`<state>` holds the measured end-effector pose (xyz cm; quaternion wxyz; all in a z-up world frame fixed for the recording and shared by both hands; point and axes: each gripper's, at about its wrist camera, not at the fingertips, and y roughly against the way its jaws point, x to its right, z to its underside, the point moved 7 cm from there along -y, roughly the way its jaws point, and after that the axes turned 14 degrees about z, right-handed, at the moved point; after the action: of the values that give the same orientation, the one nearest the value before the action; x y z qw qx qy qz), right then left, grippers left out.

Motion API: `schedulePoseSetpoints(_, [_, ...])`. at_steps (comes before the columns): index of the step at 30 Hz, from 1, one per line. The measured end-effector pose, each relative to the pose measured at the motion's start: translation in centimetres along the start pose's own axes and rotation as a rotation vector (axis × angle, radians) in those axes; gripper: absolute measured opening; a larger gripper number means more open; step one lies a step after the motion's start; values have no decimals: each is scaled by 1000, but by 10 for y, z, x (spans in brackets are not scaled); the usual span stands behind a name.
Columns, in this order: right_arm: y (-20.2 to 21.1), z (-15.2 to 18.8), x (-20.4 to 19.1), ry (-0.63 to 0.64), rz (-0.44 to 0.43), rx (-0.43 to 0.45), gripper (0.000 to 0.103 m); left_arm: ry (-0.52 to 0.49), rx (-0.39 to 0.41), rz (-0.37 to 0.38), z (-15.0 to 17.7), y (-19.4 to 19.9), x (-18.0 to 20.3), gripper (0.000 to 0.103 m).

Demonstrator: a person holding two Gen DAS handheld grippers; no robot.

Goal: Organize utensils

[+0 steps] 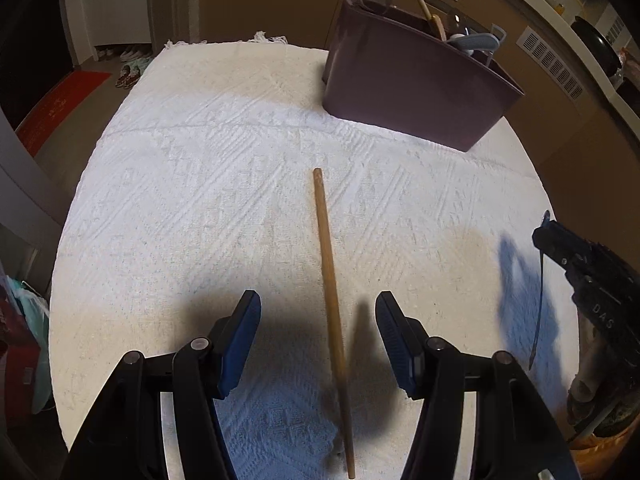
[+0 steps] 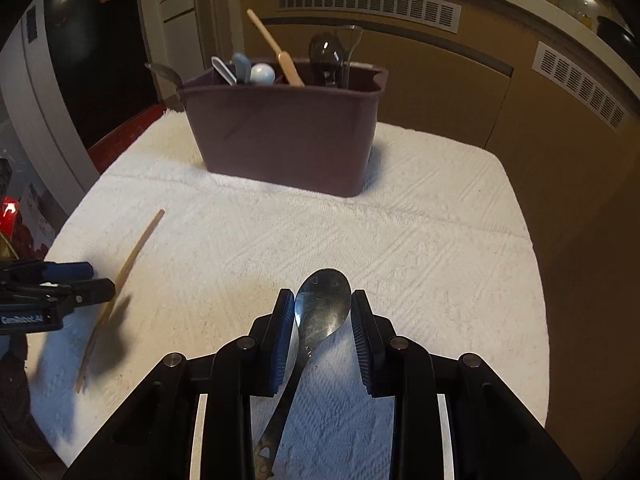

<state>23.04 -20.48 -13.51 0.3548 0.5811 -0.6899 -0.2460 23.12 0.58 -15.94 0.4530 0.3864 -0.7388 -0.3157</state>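
The left claw (image 1: 318, 322) hangs over a counter covered by a white textured cloth (image 1: 208, 184), its blue-padded fingers spread wide with a wooden chopstick (image 1: 331, 312) lying on the cloth between them, touching neither pad. The stick runs lengthwise away from the camera, its far end pointing towards a dark purple utensil caddy (image 2: 288, 136) that stands upright at the far side of the cloth. The right claw (image 2: 323, 316) has its fingers either side of the bowl of a metal spoon (image 2: 324, 304); the left pad sits against the bowl's edge and the right pad is just beside it, so whether it is actually pinching cannot be told. The spoon's handle trails back under the claw, bowl facing up. Inside the caddy stand a wooden spatula (image 2: 276, 50), a pale blue and white utensil (image 2: 250, 70) and dark ladles (image 2: 330, 54), leaning against the rim.
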Motion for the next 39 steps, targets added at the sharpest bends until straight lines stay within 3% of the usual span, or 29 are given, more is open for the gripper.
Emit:
schedulePoseSetpoints(3, [15, -1, 7, -5, -6, 43, 30, -27, -28, -23, -5, -8, 6, 55])
schedulePoseSetpoints(8, [20, 10, 9, -6, -32, 55, 30, -55, -97, -101, -18, -28, 9, 34])
schedulePoseSetpoints(13, [20, 19, 18, -24, -44, 65, 30, -108, -112, -193, -32, -34, 11, 9])
schedulePoseSetpoints(17, [18, 29, 26, -31, -45, 55, 30, -127, -139, -205, -30, -38, 12, 9])
schedulePoseSetpoints(23, [16, 35, 29, -47, -50, 43, 30, -58, -161, -138, -30, -38, 4, 9])
schedulePoseSetpoints(33, [39, 27, 17, 2, -27, 91, 30, -147, 4, -175, -8, -10, 21, 4])
schedulePoseSetpoints(39, [60, 17, 16, 19, -4, 139, 30, -207, 194, -121, -20, 48, 59, 4])
